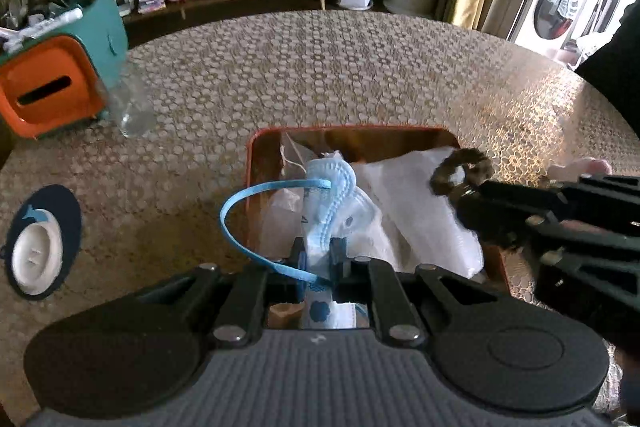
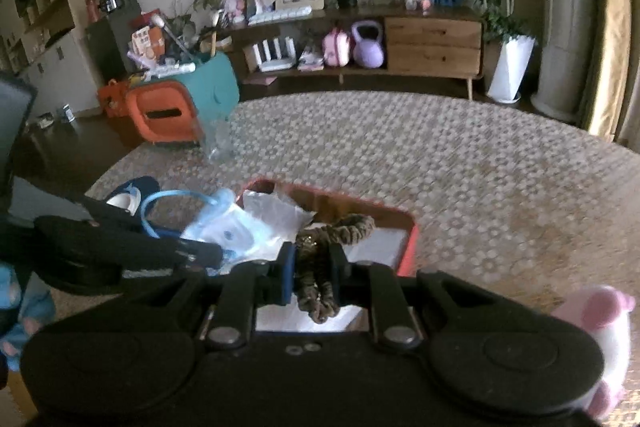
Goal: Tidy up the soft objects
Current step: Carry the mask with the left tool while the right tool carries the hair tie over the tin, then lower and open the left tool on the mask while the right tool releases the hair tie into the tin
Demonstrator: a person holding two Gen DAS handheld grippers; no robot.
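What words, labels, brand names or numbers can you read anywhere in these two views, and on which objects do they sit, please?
None can be read.
Face mask held by the left gripper: small blue printed marks, pictures rather than letters as far as can be told.
Boxes and packages on the far shelf: print too small and blurred to read.
Leopard-print scrunchie in the right gripper: no text.

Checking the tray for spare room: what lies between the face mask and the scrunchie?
White folded cloth fills that stretch of the tray, between the mask in the left gripper and the scrunchie; left wrist view.
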